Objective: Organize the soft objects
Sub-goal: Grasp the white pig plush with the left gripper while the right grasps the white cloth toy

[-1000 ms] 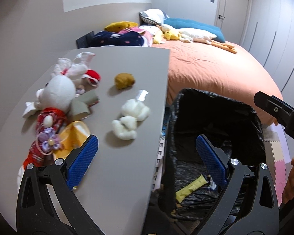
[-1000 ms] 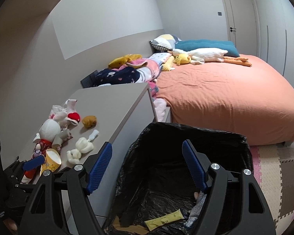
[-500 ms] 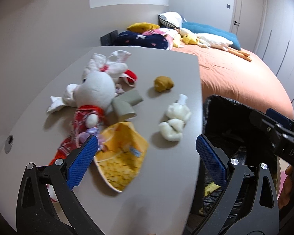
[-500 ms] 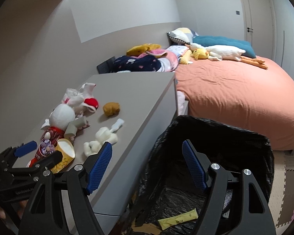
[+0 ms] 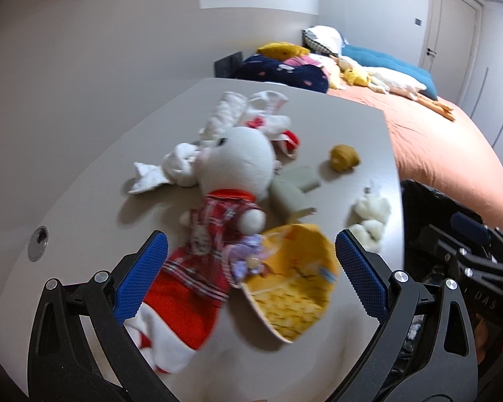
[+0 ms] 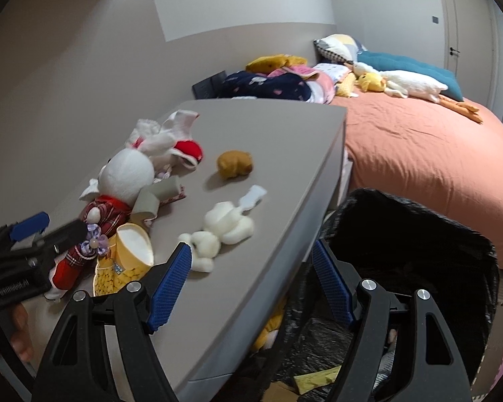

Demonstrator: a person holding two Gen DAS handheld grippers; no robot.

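Over the table [image 5: 94,181], both wide, empty grippers have swung from the bin [image 6: 419,234] toward the rabbit doll [image 5: 231,181]; sorting resumes.

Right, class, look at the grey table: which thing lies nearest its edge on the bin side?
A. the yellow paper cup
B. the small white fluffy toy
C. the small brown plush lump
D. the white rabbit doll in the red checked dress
B: in the right wrist view the small white fluffy toy lies closest to the edge of the table beside the black-lined bin, with the doll and cup farther in.
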